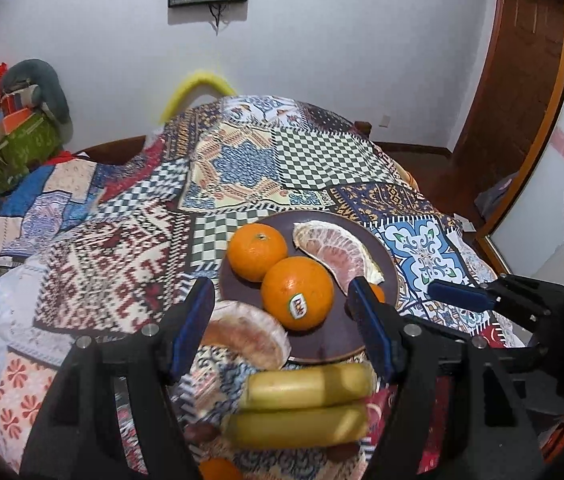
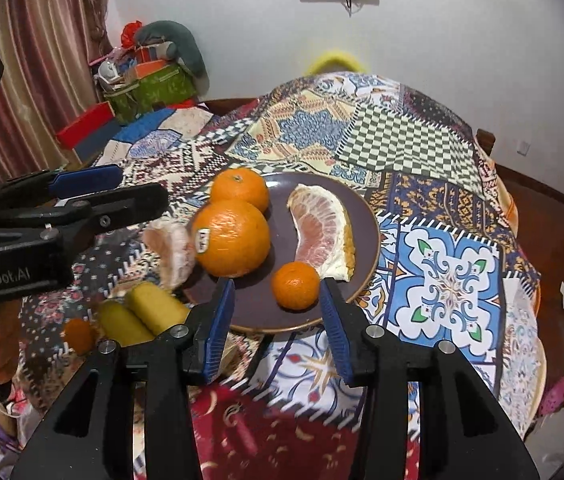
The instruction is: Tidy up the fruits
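Note:
A dark brown plate (image 1: 322, 344) (image 2: 366, 208) on the patchwork cloth holds two large oranges (image 1: 297, 293) (image 2: 231, 238), a small mandarin (image 2: 296, 285) and a pomelo wedge (image 1: 336, 252) (image 2: 320, 232). A second pomelo piece (image 1: 245, 334) (image 2: 169, 252) leans at the plate's near-left rim. Two bananas (image 1: 302, 404) (image 2: 141, 316) and another small mandarin (image 1: 217, 470) (image 2: 77, 336) lie on the cloth in front. My left gripper (image 1: 282, 328) is open and empty above the plate's near edge. My right gripper (image 2: 277, 320) is open and empty, just short of the small mandarin.
The table's far half is bare patterned cloth (image 1: 241, 168). Boxes and a green bag (image 2: 149, 88) crowd the far left. A yellow chair back (image 2: 334, 60) stands behind the table. A wooden door frame (image 1: 522, 100) is at the right.

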Available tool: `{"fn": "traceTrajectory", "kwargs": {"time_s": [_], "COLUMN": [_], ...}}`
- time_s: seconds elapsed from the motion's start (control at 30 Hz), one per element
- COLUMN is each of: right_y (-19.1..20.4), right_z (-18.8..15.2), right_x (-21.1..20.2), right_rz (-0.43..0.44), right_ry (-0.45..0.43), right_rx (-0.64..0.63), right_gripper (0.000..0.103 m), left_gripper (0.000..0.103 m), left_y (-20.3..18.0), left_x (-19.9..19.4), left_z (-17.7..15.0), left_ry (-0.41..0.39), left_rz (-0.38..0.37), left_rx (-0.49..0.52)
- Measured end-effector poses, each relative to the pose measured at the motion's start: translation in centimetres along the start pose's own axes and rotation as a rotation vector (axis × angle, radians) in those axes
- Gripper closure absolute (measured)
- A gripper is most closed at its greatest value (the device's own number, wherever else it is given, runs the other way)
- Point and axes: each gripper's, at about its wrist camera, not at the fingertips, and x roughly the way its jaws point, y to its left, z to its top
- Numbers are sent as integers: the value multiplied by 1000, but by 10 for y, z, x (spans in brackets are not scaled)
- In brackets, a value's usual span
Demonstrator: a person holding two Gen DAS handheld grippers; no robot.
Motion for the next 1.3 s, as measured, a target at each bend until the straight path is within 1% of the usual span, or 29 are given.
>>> {"fn": "traceTrajectory", "kwargs": {"time_s": [0.1, 0.13, 0.23, 0.37, 0.47, 0.5, 0.6, 0.7, 0.8, 1.0, 1.13, 1.23, 1.3], "right_y": [6, 10, 16, 19, 21, 22, 26, 28, 28, 23, 21, 20, 16], "right_z": [-3, -5, -12, -24, -36, -40, -52, -60, -65, -65, -67, -68, -70], "right_x": [-10, -14, -20, -20, -16, -15, -11, -5, 3, 19, 26, 24, 22], "right_rz": [7, 6, 4, 18, 28, 29, 31, 35, 34, 44, 56, 34, 34], "right_ry": [-11, -14, -18, 2, 32, 40, 66, 90, 116, 139, 154, 144, 141], "right_rx": [-15, -23, -35, -22, -4, 1, 11, 21, 26, 43, 52, 36, 46], "right_gripper": [61, 59, 55, 55, 55, 55, 55, 55, 55, 55, 55, 55, 55], "left_gripper": [34, 34, 34, 34, 34, 34, 34, 34, 34, 34, 35, 37, 38], "left_y": [6, 9, 21, 37, 48, 52, 60, 63, 65, 61, 58, 45, 36], "left_x": [-17, -23, -31, -28, -17, -11, -1, 6, 14, 25, 28, 28, 28], "left_z": [-7, -10, -22, -44, -60, -67, -82, -92, -98, -100, -98, -96, -93], "left_ry": [-15, -18, -3, 52, 114, 144, 196, 222, 250, 272, 282, 272, 267], "left_rz": [26, 41, 69, 106, 133, 137, 140, 153, 156, 165, 130, 147, 147], "left_rx": [2, 4, 6, 3, 9, 4, -11, -13, -6, 29, 35, 91, 116]}}
